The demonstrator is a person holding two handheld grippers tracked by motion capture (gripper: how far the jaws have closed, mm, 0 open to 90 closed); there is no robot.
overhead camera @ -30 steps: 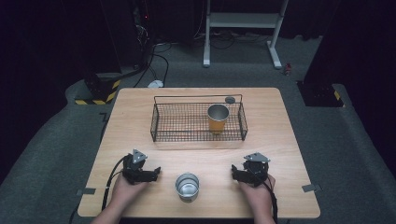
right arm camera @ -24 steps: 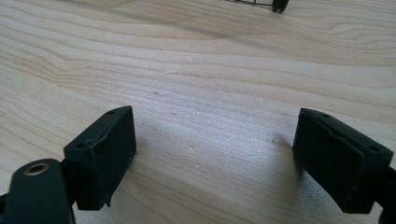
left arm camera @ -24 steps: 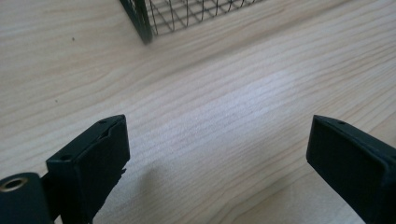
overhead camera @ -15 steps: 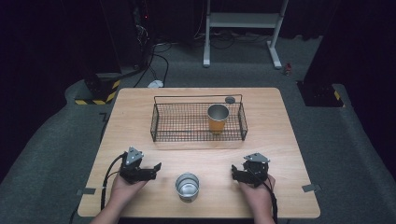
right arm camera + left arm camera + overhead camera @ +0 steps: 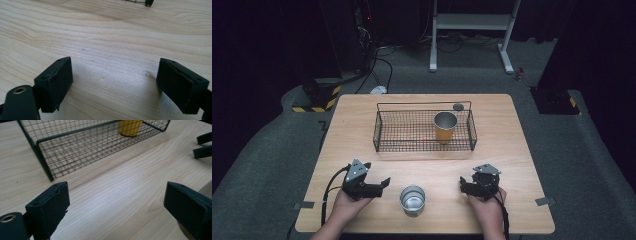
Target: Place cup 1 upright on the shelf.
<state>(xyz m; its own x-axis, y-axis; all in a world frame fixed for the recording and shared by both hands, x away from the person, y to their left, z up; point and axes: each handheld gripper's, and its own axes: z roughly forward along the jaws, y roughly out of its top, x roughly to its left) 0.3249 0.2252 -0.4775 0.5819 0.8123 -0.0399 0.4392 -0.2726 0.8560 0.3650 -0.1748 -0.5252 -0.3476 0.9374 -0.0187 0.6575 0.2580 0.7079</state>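
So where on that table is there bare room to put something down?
The left half of the wire basket is free; the yellow cup stands toward its right. The table is bare left, right and behind the basket, bar a small round thing. The near edge is crowded: left gripper, steel cup, right gripper.

The worktop (image 5: pixel 362 125) is pale wood with a smooth, faintly sheeny finish and fine grain lines. The basket (image 5: pixel 424 131) is thin dark wire mesh, matt. The cup (image 5: pixel 412 199) near the front edge looks like bright polished metal, glossy inside. The cup in the basket (image 5: pixel 445 127) has a matt yellow outside and a metallic grey inside. The left claw (image 5: pixel 382 184) and the right claw (image 5: pixel 464 184) are matt black plastic, their pads (image 5: pixel 56 83) slightly rough. The floor (image 5: pixel 272 150) is grey carpet, coarse and dull.
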